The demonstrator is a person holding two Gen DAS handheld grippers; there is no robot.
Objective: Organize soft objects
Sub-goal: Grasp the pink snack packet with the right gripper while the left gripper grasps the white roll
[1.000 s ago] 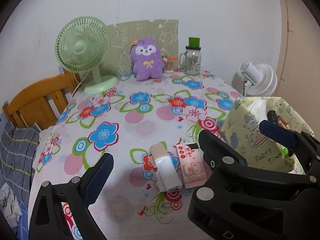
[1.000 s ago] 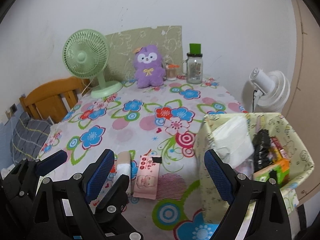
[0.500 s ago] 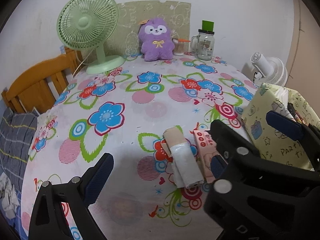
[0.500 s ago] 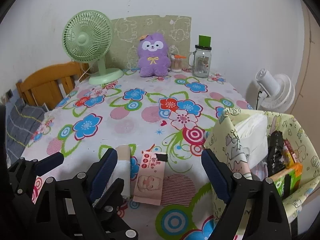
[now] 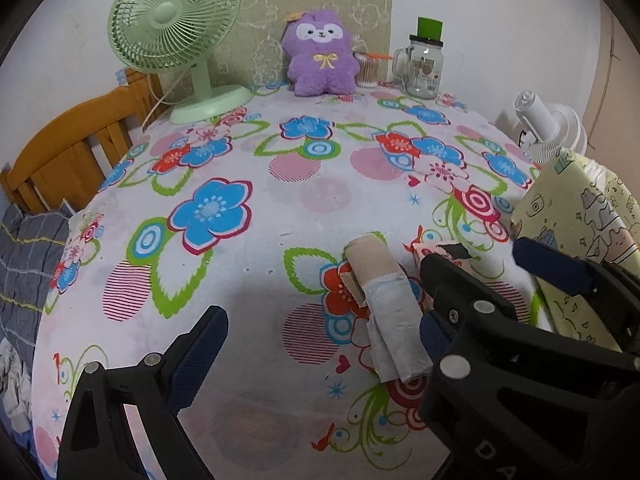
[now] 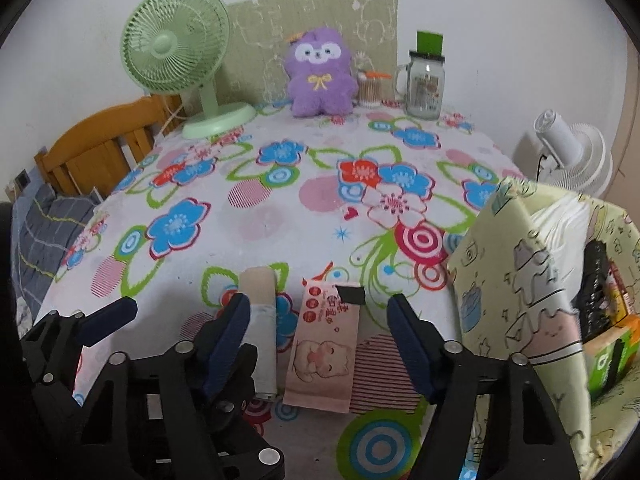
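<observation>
Two hand-held claws hang low over a flowered table (image 6: 256, 216) as soft goods wait to be packed away. The right claw (image 6: 320, 328) straddles the pink tissue pack (image 6: 325, 346), which lies flat on the cloth between its blue pads; the jaws have just been closing but the pads stand clear of the pack on both sides, so nothing is held yet. To do the pick well, it would probably pay to centre the pads on the pack's long edges, settle close to the cloth, and squeeze gently, since a soft pack will likely buckle or slip under a skewed grip. Just left of the pack lies the roll (image 6: 262, 332), beige at its far end and wrapped in white at the near end; the claw's left pad sits close against it, so catching it by mistake is a risk. The left claw (image 5: 316, 334) is spread wide and empty, the roll lying between its fingers untouched. To the right stands the yellow bag (image 6: 520, 280), already holding tissues and snacks, the likely destination. Far back sit a green fan (image 6: 176, 48), a purple plush (image 6: 320, 76) and a jar (image 6: 425, 88)
</observation>
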